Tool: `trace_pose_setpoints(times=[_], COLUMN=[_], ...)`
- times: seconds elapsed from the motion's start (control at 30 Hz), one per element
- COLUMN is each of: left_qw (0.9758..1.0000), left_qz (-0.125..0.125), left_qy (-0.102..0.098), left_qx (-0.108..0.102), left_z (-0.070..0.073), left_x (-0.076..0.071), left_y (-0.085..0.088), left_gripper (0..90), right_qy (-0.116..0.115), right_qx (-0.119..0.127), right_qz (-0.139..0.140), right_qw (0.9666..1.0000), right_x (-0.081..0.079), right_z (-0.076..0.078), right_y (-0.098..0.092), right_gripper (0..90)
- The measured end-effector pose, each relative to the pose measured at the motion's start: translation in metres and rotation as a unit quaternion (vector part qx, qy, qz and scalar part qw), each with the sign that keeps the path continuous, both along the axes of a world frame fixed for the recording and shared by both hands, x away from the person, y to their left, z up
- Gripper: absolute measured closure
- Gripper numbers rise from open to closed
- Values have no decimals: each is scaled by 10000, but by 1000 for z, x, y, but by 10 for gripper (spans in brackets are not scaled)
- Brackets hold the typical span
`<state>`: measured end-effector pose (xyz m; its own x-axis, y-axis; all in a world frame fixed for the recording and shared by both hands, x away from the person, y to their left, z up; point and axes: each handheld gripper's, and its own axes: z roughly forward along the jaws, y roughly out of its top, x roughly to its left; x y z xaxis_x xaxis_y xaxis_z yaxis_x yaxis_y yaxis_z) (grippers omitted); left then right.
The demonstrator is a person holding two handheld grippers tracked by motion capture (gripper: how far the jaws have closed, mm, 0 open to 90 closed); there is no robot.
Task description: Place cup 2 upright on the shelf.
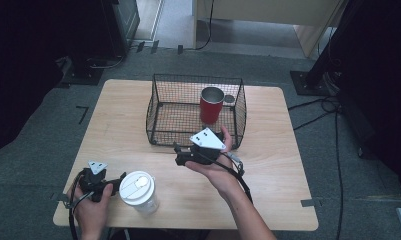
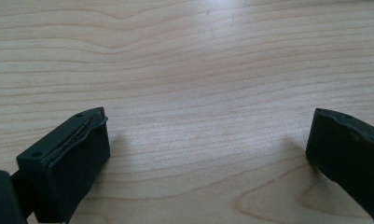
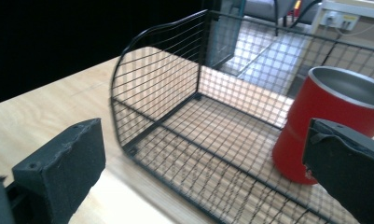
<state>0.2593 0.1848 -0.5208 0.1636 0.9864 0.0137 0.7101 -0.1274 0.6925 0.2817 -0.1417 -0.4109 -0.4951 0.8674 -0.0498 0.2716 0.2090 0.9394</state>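
While the left claw (image 1: 119, 183) is resting spread and empty near the white lidded cup (image 1: 138, 191) on the near-left surface (image 1: 268, 165), the right claw (image 1: 177, 154) is hovering spread before the wire basket (image 1: 160, 107) holding the red tumbler (image 1: 211, 105), probably rigid, slick metal best pinched across its rim.

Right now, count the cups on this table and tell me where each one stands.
2. A red cup stands upright inside the wire basket, at its right side. A white lidded cup stands on the table's near edge, beside the left gripper. None seems hidden.
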Motion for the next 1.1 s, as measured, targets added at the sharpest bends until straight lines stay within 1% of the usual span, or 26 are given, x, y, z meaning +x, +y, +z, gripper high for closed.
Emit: trace_pose_setpoints(times=[0.17,0.33,0.53,0.67,0.73,1.0,1.1], left_qw=[10000,10000,10000,10000,10000,10000,10000], left_qz=[5,3,4,4,4,10,11], left_qy=[-3,1,-10,-10,-10,-9,-7], left_qx=[-4,0,-5,-5,-4,-8,-8], left_z=[0,0,0,0,0,0,0], left_x=[0,0,0,0,0,0,0], left_y=[0,0,0,0,0,0,0], left_gripper=[0,0,0,0,0,0,0], right_qy=[69,131,173,217,258,273,317], right_qx=[-16,37,49,80,134,147,145], right_qz=[130,256,424,495,542,798,910], right_qw=[9999,9996,9989,9985,9981,9963,9952], right_x=[-13,-26,-38,-46,-51,-69,-77], right_z=[-11,-19,-29,-33,-35,-38,-43], right_y=[4,8,11,11,12,15,17], right_gripper=[0,0,0,0,0,0,0])
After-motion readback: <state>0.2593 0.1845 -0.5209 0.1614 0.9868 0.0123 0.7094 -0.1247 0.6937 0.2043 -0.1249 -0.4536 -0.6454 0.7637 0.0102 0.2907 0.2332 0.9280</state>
